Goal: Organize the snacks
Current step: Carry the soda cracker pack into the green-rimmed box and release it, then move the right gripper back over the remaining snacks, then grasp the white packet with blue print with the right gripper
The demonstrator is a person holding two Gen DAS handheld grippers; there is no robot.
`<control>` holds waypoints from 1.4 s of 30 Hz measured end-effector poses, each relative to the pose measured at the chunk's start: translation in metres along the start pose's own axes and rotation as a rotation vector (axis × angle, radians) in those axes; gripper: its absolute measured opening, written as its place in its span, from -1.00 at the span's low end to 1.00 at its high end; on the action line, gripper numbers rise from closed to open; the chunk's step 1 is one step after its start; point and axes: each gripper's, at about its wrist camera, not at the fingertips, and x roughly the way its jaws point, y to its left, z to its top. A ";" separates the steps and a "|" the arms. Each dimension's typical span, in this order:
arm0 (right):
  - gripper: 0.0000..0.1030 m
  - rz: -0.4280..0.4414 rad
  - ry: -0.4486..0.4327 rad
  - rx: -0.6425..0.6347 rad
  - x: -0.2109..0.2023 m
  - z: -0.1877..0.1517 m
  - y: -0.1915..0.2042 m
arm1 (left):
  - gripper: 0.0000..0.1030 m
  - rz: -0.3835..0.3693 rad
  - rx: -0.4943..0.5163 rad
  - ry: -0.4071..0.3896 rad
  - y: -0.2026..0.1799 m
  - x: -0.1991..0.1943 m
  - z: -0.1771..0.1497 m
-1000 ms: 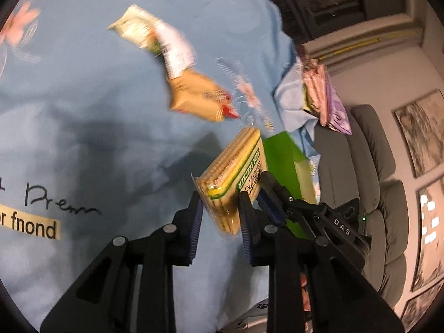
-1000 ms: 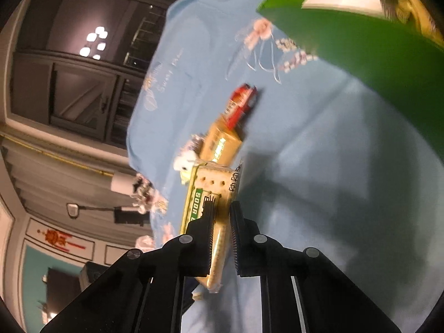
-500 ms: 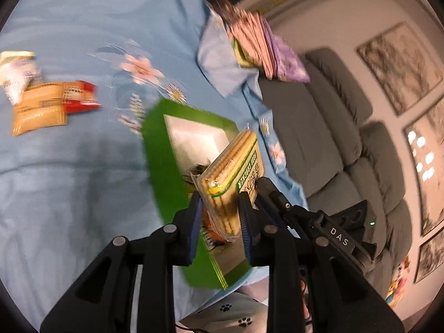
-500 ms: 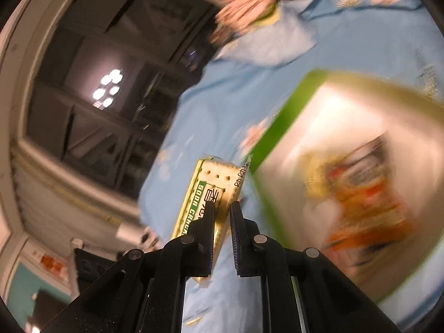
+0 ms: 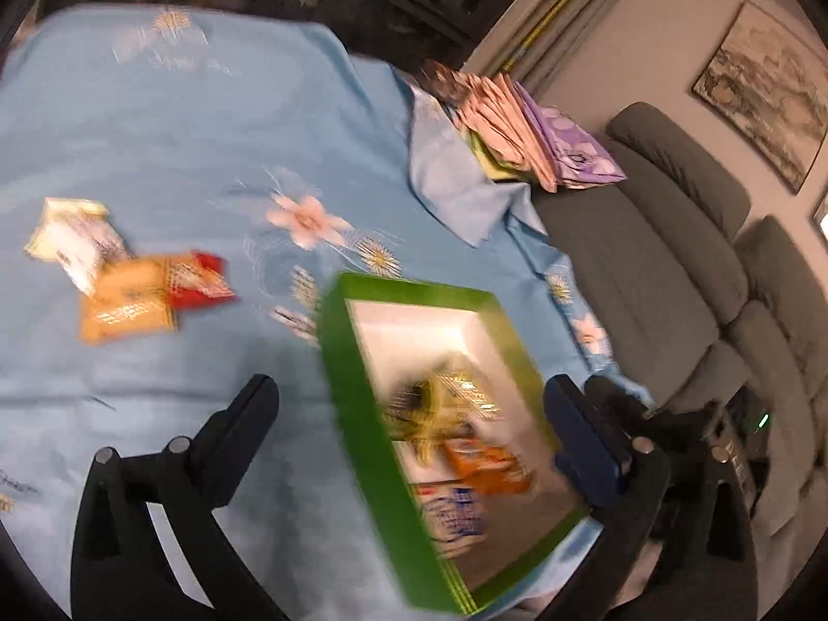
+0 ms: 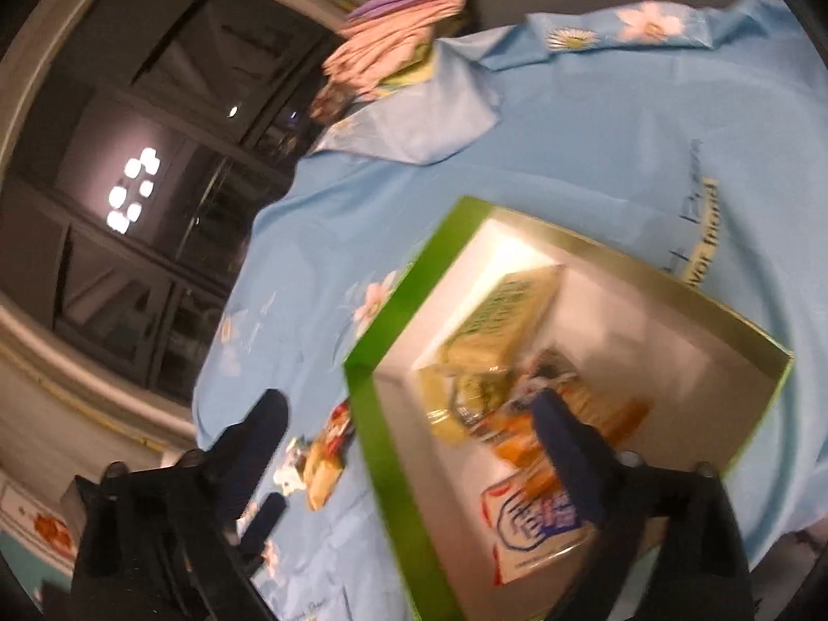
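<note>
A green box (image 5: 362,393) with a white inside sits on the blue flowered cloth; it also shows in the right wrist view (image 6: 380,341). Inside lie a green-yellow cracker pack (image 6: 497,321), an orange packet (image 5: 484,460) and a white-blue packet (image 6: 538,528). My left gripper (image 5: 409,414) is open and empty above the box. My right gripper (image 6: 409,429) is open and empty above the box. Outside the box lie an orange-red packet (image 5: 150,295) and a white packet (image 5: 72,240).
A stack of folded pink and purple cloths (image 5: 522,129) sits at the cloth's far corner. A grey sofa (image 5: 673,259) stands to the right. Dark windows (image 6: 129,181) are behind the table.
Both grippers held one cracker pack between them and carried it from the cloth over the box. Both have opened, and the pack now lies in the box.
</note>
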 end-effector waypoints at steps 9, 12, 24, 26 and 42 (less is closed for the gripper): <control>0.99 0.034 0.146 -0.194 0.055 -0.029 0.092 | 0.99 0.249 0.065 -0.125 0.085 -0.069 -0.009; 0.99 0.010 0.227 -0.320 0.092 -0.048 0.133 | 0.99 0.313 0.058 -0.144 0.116 -0.083 -0.022; 0.99 -0.090 0.514 -0.773 0.279 -0.138 0.270 | 0.99 0.370 -0.103 -0.135 0.216 -0.105 -0.054; 0.99 -0.183 0.537 -0.783 0.314 -0.148 0.269 | 0.99 0.385 -0.132 -0.116 0.226 -0.105 -0.057; 0.25 -0.092 0.634 -0.621 0.318 -0.144 0.230 | 0.99 0.291 -0.309 -0.116 0.252 -0.117 -0.066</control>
